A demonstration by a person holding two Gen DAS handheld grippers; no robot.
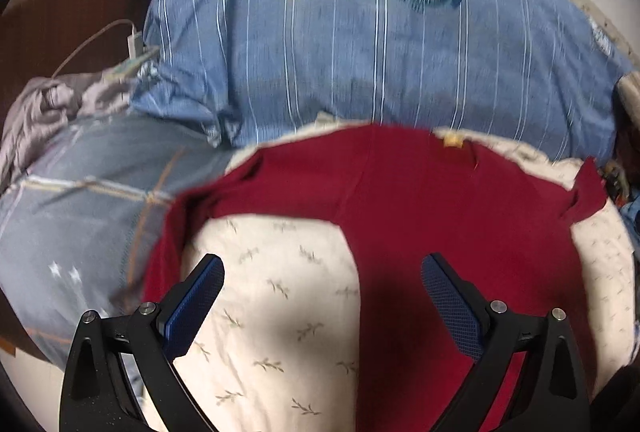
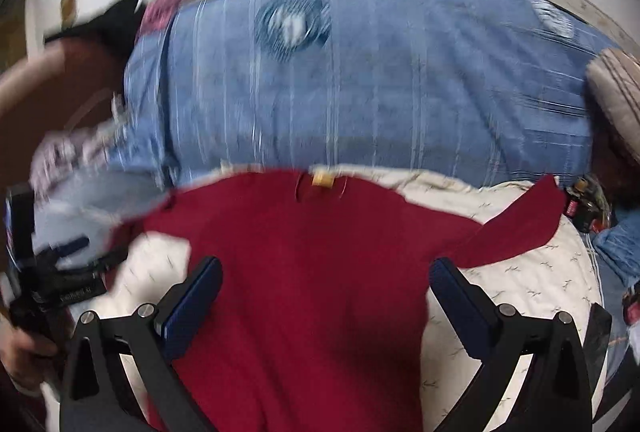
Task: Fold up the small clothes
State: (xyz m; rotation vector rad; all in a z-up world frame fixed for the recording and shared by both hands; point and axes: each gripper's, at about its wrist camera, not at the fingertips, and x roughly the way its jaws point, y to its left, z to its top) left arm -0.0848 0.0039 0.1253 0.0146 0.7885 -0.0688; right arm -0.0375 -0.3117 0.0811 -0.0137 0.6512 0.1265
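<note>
Both left tongs (image 1: 322, 274) and right tongs (image 2: 326, 274) stood wide, holding nothing, above the dark red knit garment (image 2: 304, 272) spread flat on the cream leaf-print bedsheet (image 1: 272, 280). Folding appeared barely begun. Beyond lay a blue striped quilt (image 1: 340, 44); its emblem was unreadable.

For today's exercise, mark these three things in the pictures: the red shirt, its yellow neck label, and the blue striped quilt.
red shirt (image 2: 304, 272), right wrist view, middle of the body panel.
yellow neck label (image 2: 322, 179), right wrist view, centre of the tag at the collar.
blue striped quilt (image 1: 320, 72), left wrist view, flat striped middle.
</note>
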